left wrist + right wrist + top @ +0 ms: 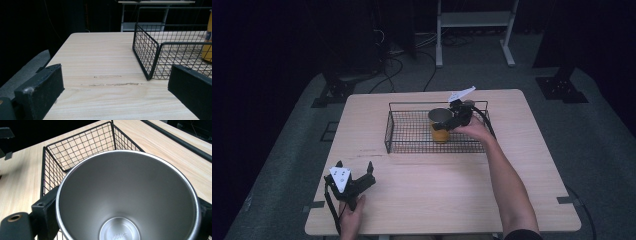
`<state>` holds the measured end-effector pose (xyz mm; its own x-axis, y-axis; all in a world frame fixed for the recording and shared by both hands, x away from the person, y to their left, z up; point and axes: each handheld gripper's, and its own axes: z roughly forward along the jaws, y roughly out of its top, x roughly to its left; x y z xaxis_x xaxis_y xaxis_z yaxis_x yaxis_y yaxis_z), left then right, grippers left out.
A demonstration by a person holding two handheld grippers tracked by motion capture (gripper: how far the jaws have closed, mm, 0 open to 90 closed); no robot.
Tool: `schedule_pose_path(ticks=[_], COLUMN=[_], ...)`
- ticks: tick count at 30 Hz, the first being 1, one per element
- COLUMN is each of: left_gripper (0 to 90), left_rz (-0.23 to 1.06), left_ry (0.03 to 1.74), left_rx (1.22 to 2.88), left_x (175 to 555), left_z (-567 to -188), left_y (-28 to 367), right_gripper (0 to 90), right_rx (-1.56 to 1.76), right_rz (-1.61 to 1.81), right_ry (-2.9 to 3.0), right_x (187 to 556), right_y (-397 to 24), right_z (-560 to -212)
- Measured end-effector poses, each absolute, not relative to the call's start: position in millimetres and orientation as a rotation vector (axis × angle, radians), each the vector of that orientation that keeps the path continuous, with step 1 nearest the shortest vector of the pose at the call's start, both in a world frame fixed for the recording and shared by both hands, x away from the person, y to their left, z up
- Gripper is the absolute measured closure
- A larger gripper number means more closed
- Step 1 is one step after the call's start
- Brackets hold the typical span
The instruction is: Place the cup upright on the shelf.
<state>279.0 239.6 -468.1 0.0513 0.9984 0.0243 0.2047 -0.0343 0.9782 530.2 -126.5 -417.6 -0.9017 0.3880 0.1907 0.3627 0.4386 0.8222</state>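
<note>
A yellow cup [439, 134] with a bare steel inside [130, 195] stands upright in the right part of a black wire basket [388, 131] at the far middle of the wooden table [437, 190]. My right gripper [444, 125] reaches into the basket from the right, and its jaws press on both sides of the cup. In the right gripper view [126, 211] a jaw hugs each side of the rim. My left gripper [355, 167] rests near the front left corner, open, with nothing in it. Its view [115, 85] looks at the basket's near left corner [146, 50] and a sliver of the cup [207, 50].
Faint scuff marks [115, 83] run across the wood in front of the basket. Beyond the far table edge stand a white shelf frame [474, 20], loose cables [392, 65] on grey floor and black stand feet [562, 87]. Bare tabletop lies between the grippers.
</note>
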Motion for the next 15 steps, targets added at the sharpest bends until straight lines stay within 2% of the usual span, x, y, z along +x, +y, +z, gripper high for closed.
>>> schedule_pose_path(ticks=[15], left_gripper=[0.0], left_rz=[1.092], left_ry=[1.310], left_rx=[1.407], left_x=[279.1], left_z=[-468.0], left_y=[239.2], right_gripper=[7.0], right_rx=[0.664], right_rz=[1.441], right_ry=[2.644], right_x=[523.5], right_y=[-126.4], right_z=[-414.8])
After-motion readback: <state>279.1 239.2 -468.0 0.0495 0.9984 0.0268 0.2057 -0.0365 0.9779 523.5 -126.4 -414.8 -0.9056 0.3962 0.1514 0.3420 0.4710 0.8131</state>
